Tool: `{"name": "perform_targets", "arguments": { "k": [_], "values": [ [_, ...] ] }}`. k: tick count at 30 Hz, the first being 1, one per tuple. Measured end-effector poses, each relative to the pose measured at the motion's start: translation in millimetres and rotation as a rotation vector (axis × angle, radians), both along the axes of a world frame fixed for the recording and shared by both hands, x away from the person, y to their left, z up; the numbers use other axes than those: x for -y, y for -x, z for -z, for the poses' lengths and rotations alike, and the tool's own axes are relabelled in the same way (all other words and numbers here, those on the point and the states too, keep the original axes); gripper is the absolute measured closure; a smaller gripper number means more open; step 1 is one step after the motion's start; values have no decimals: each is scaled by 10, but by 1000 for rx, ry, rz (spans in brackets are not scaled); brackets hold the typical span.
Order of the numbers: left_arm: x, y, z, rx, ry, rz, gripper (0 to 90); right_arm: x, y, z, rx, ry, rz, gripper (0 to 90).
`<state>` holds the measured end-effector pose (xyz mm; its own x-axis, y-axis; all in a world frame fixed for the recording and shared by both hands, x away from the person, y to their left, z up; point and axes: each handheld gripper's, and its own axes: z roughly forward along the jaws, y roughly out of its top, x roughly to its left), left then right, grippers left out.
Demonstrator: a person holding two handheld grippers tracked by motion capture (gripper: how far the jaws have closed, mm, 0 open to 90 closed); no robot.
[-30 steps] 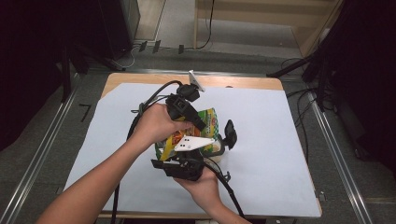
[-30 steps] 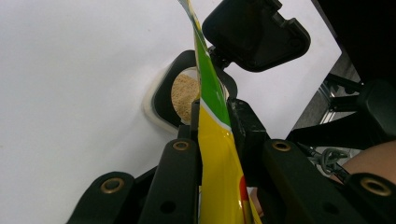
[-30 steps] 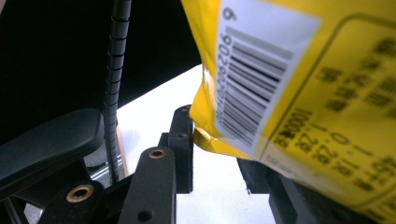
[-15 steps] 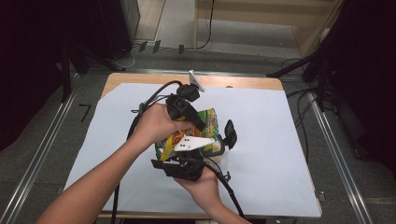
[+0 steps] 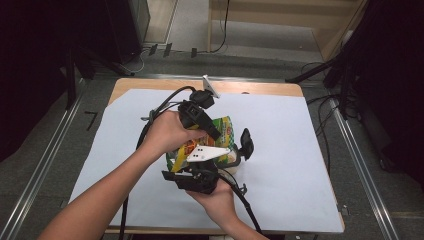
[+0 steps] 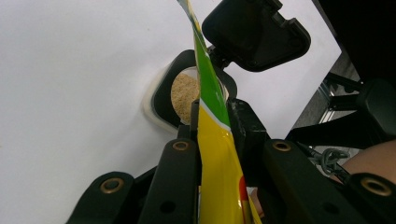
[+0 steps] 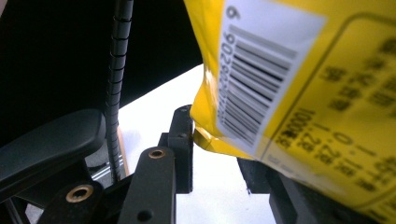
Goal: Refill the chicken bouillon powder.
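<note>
Both grippers' fingers (image 6: 243,135) are clamped on the yellow-green bag (image 5: 225,132) above the container (image 6: 161,100).

The tabletop (image 5: 300,150) carries all items near its centre. The bag (image 5: 226,131) hangs over the container (image 6: 183,95), with the container's hinged lid (image 5: 246,144) at 3 o'clock of the bag. The left tool (image 5: 212,131) sits at 11 o'clock of the bag — the right tool (image 5: 200,170) at 6 o'clock, nearest the person. The container rests on the tabletop, directly beneath the bag's lower edge.
</note>
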<state>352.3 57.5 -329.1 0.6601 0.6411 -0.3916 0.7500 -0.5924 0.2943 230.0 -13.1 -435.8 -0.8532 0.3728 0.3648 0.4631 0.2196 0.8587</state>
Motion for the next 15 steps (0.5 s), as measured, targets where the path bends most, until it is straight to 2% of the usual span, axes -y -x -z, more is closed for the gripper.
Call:
{"name": "perform_targets", "arguments": {
  "k": [15],
  "values": [
    [0,-16,-5,-6,3,1,813,0,0,-10,3,0,-1,704]
  ]
}}
